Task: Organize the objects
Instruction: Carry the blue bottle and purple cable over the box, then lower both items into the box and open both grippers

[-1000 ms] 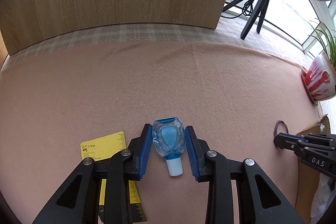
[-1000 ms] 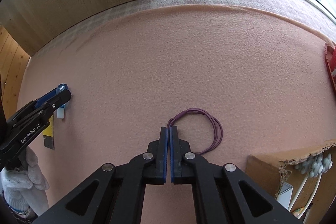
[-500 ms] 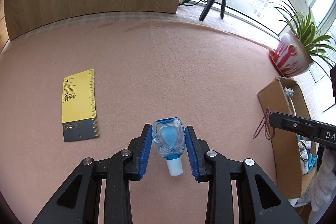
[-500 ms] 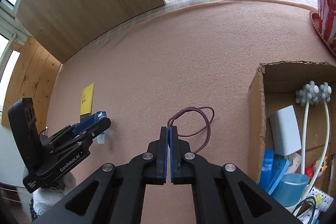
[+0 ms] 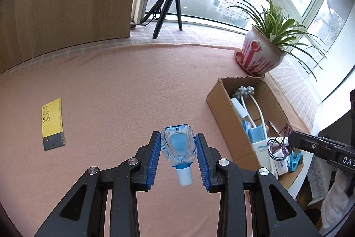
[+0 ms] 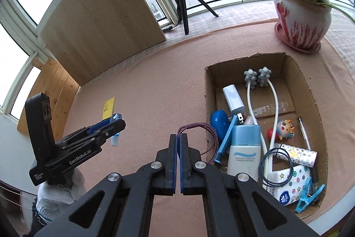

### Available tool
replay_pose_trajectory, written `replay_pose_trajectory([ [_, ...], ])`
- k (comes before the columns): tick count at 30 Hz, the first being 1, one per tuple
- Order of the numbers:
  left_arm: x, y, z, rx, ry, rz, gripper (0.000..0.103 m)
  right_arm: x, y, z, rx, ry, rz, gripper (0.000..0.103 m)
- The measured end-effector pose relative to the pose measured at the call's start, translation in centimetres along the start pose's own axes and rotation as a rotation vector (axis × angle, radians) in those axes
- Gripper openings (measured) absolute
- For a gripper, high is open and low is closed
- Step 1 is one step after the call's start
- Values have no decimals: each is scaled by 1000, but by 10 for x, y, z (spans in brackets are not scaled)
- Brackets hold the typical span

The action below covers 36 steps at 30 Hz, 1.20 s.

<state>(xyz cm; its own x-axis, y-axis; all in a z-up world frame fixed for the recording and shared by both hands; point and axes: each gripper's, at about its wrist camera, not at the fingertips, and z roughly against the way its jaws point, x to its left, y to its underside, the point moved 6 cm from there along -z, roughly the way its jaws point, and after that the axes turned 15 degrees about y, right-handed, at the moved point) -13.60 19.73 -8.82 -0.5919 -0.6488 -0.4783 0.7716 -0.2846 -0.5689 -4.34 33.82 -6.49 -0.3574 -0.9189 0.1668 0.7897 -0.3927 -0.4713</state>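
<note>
Two views, each looking along one gripper. From the left wrist, the left gripper [image 5: 178,153] has its blue fingers [image 5: 154,156] part-way open and pressed on either side of a small clear-blue bottle [image 5: 178,148]; the bottle sits squarely between them, its white cap [image 5: 184,178] pointing toward six o'clock, back at the camera. It is carried above the pink surface [image 5: 115,86]. A yellow ruler card [image 5: 52,123] lies at nine o'clock, well apart. A cardboard box [image 5: 224,114] of oddments stands at three o'clock, a potted plant [image 5: 261,52] beyond it at two o'clock. The right gripper's tip enters at four o'clock over the box, a purple hair band [image 5: 281,137] hanging from it.

From the right wrist, the right gripper [image 6: 178,141] has its fingers [image 6: 173,159] fully closed, pinching the purple hair band [image 6: 204,134] at their tips; the loop trails toward two o'clock, reaching the box's near wall [image 6: 206,103]. The box fills three to four o'clock. At nine o'clock, a white-gloved hand [image 6: 60,190] holds the left gripper [image 6: 115,122] with the bottle.
</note>
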Motion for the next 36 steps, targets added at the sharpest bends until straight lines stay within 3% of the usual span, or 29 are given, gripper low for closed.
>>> replay_pose_trajectory([
  [10,-93,-17,-56,62,99,-133,34,-67,23,33,-42,79,-107,2],
  [17,-134,-21,-93,101,104,-200,34,-93,32,40,-49,104,-140,2],
  [35,-160,-31,-129,139,77,-262,34,-98,33,40,-63,123,-117,2],
  [36,-160,-31,-128,134,77,-265,39,-97,33,40,-66,129,-107,2],
])
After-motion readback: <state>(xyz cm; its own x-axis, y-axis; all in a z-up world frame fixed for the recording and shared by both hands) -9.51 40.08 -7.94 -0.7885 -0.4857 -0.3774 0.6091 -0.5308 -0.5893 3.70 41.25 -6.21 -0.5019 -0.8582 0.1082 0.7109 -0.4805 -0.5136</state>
